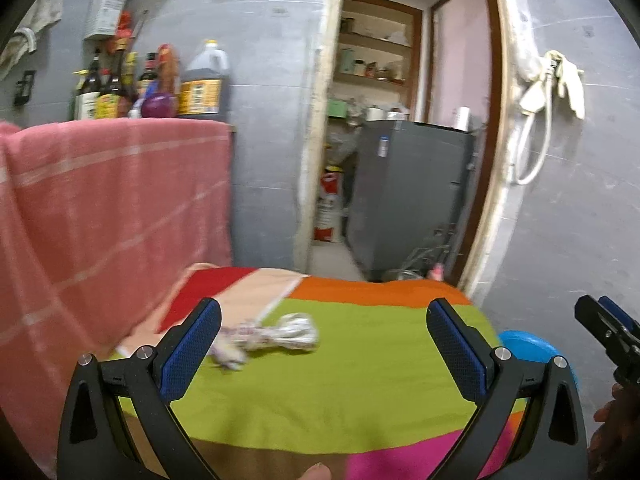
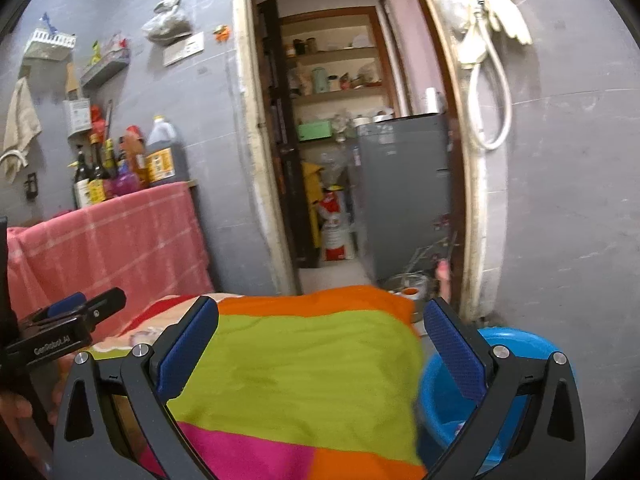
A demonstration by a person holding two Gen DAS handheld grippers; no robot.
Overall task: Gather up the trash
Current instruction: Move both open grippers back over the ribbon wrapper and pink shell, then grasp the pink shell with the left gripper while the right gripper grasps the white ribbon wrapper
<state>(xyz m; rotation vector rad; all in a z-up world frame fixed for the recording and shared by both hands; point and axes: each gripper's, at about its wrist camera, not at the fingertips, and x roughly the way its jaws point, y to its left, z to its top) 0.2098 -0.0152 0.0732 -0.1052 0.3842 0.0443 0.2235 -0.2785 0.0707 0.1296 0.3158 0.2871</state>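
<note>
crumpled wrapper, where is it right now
In the left wrist view the crumpled wrapper lies on the green stripe of the striped cloth, just ahead of the left gripper's left finger.

One crumpled wrapper (image 1: pixel 276 336), one blue tub (image 2: pixel 516 344) (bottles uncountable)

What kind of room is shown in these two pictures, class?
Probably a home kitchen or utility corner. Sauce and oil bottles crowd a counter draped with a pink towel, and a doorway opens onto pantry shelves beside a grey refrigerator.
</note>
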